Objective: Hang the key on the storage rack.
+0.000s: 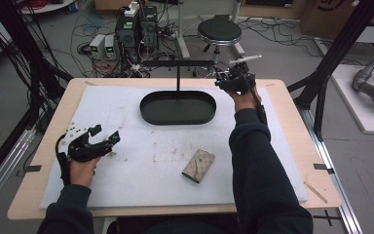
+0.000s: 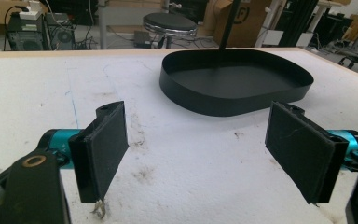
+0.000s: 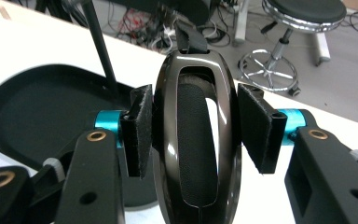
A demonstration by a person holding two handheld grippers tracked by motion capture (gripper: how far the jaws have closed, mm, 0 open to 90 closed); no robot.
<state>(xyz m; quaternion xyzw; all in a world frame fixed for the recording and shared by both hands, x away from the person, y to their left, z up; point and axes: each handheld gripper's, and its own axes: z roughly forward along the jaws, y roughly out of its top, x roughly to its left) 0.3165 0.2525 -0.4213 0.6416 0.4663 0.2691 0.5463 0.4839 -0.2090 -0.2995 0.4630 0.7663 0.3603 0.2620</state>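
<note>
Black stand [image 1: 177,104], oval tray base w/ upright post & crossbar [image 1: 177,63], sits at the table's far centre. Right gripper [image 1: 233,78] is just beside the bar's right end, jaws clamped on a glossy headphone earcup [image 3: 196,140], long axis upright; bar lies to its left. Left gripper [image 2: 205,154] is well apart, near left, jaws wide, nothing between.

headphone earcup [image 3: 193,135] | glossy black, oval | upright | beside stand tray [image 3: 37,112]
</note>
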